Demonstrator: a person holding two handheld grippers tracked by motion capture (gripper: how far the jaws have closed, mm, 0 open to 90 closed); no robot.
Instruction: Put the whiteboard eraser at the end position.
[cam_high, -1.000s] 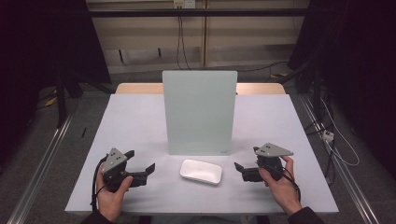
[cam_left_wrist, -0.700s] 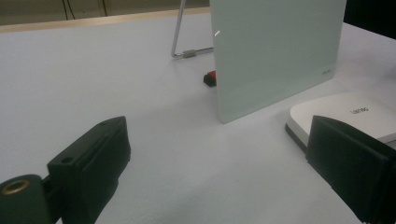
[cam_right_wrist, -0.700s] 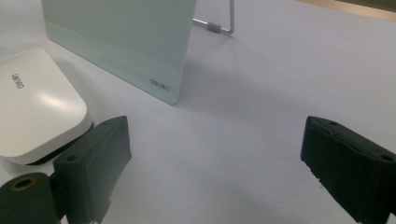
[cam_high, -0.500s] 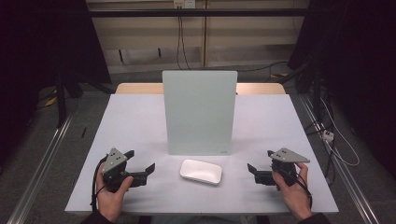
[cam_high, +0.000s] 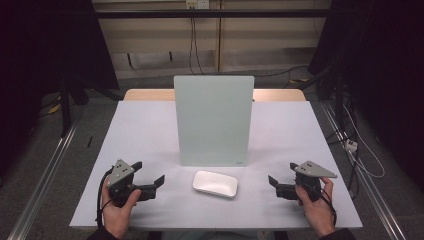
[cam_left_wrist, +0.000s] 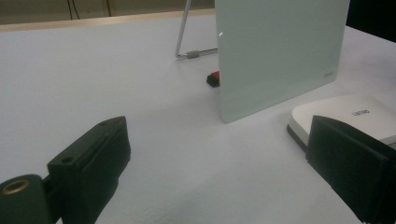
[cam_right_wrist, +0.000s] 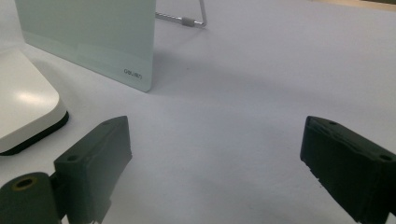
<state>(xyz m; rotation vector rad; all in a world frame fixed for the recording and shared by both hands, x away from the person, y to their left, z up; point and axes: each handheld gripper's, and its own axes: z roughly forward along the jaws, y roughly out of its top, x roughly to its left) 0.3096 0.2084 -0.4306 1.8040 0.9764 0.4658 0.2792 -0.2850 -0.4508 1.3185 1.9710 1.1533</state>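
Two grippers rest low at the table's (cam_high: 150, 125) near edge, the left gripper (cam_high: 156, 183) and right gripper (cam_high: 274, 183) both spread wide, holding nothing. Between them lies a white eraser (cam_high: 215, 183); just beyond it a pale glass board (cam_high: 213, 120) stands upright.

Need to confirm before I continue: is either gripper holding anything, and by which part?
Nothing is held. The left gripper and right gripper are both open over bare table, either side of the white device.
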